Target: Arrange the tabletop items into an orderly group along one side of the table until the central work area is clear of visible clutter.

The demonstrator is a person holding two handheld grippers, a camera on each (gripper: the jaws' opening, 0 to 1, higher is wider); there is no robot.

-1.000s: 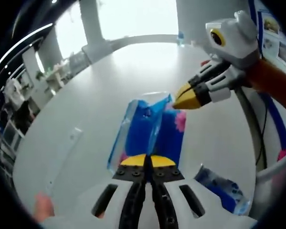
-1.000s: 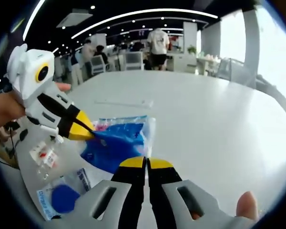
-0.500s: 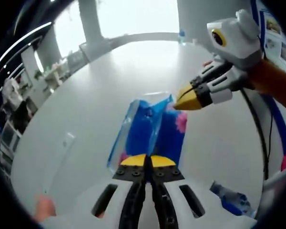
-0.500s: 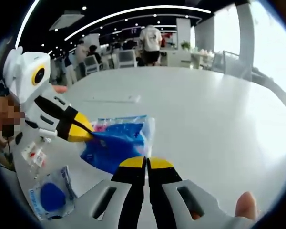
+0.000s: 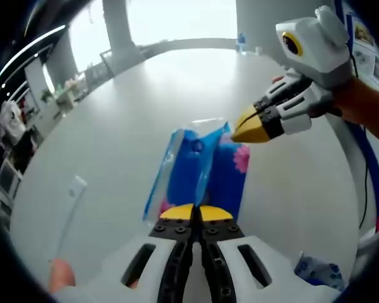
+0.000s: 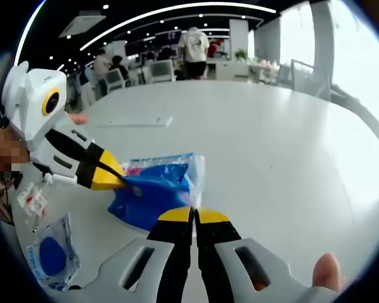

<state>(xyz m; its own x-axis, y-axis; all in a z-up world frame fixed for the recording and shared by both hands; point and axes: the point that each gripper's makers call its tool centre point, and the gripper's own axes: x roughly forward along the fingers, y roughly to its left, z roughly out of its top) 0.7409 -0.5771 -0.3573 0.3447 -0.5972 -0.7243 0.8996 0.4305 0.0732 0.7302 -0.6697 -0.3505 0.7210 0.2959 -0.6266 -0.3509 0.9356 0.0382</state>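
Blue and pink plastic packet (image 5: 202, 173) sits at the centre of the left gripper view, held between both our tools above the white table (image 5: 132, 120). Our left gripper (image 5: 196, 213), rising from the bottom centre of that frame, has its yellow tips pressed together on the packet's near edge. Our right gripper (image 5: 247, 129) comes in from the upper right and pinches the packet's far corner with its yellow tips.

Across in the right gripper view the same packet (image 6: 153, 186) lies centre-left; our right gripper (image 6: 194, 216) closes on its near edge from the bottom, while the left gripper (image 6: 107, 178) clamps its left corner from the left of the frame.

Further out, a second blue-printed bag (image 6: 47, 255) lies at the lower left of the right gripper view, touching the table (image 6: 259, 132). A thin white strip (image 5: 72, 196) rests at the left of the left gripper view.
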